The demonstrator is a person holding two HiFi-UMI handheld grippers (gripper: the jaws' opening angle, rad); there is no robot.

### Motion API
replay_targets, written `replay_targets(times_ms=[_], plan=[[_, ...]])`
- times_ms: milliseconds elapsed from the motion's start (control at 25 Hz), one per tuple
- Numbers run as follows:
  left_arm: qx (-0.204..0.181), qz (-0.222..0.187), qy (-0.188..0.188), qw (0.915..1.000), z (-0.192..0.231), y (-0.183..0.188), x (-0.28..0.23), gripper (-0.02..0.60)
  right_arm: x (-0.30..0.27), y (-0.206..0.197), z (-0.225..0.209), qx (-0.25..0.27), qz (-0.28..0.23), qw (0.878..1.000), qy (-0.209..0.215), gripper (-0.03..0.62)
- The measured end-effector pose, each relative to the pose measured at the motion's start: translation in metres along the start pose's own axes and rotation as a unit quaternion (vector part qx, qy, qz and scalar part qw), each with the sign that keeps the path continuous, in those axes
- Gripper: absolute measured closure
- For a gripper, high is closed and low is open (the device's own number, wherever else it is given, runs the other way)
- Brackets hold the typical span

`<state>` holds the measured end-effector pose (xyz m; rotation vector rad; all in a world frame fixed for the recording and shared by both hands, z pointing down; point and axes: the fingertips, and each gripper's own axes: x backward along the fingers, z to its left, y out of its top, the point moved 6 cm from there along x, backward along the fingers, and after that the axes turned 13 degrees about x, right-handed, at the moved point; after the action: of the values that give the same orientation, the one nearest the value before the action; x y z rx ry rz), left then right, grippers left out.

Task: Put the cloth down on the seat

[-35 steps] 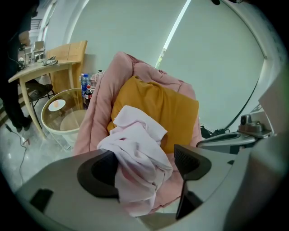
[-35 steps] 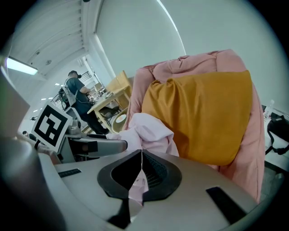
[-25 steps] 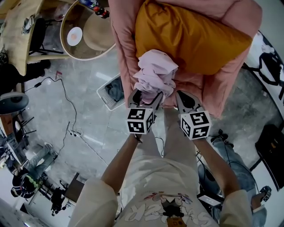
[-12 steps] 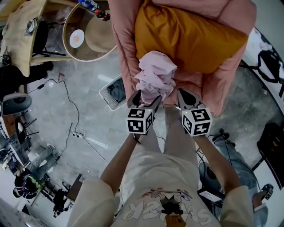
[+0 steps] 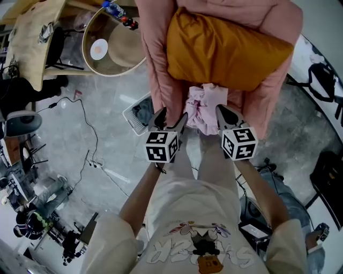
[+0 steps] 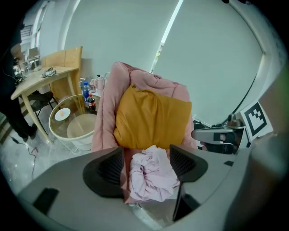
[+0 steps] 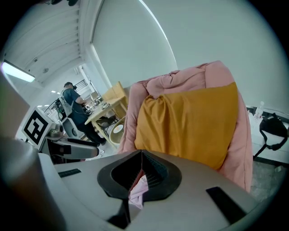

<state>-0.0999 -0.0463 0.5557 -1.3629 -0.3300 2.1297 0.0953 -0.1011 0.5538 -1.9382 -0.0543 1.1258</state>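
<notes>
The pale pink cloth (image 5: 205, 107) lies crumpled on the front of the pink armchair's seat (image 5: 238, 101), just before the orange cushion (image 5: 225, 48). My left gripper (image 5: 170, 116) is to the cloth's left with its jaws apart. They have just been closing, and nothing is pinched between them. In the left gripper view the cloth (image 6: 151, 176) shows through the gap of the left gripper (image 6: 146, 151). My right gripper (image 5: 221, 111) is at the cloth's right edge. In the right gripper view it (image 7: 141, 154) is shut, with a strip of cloth (image 7: 137, 191) caught between its pads.
A round glass table (image 5: 107, 48) with a plate and bottles (image 5: 115, 9) stands left of the armchair (image 5: 155, 69). Beside it is a wooden table (image 5: 32, 37). A white basket (image 5: 138, 111) and cables lie on the floor. A black bag (image 5: 321, 80) sits at the right.
The cloth was a raised bunch above both grippers and now lies lower and flatter on the seat. The left gripper has drawn off to its left.
</notes>
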Motion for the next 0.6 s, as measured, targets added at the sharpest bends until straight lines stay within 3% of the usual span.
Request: replay_targets(times_ms=[280,520,600], plan=[[0.001,-0.030,-0.014,0.9995,-0.022,0.016,0.028,0.339,0.019,0.022,-0.005,0.005,-0.019,1.000,-0.006,0.576],[0.000,-0.051,-0.003,0.9987,-0.040,0.030,0.051,0.550,0.041,0.046,-0.006,0.007,-0.041,0.999,0.001,0.576],[-0.010,-0.049,-0.004,0.9988,-0.048,0.039,0.057,0.577,0.049,0.058,-0.009,-0.017,-0.043,0.999,0.004,0.576]])
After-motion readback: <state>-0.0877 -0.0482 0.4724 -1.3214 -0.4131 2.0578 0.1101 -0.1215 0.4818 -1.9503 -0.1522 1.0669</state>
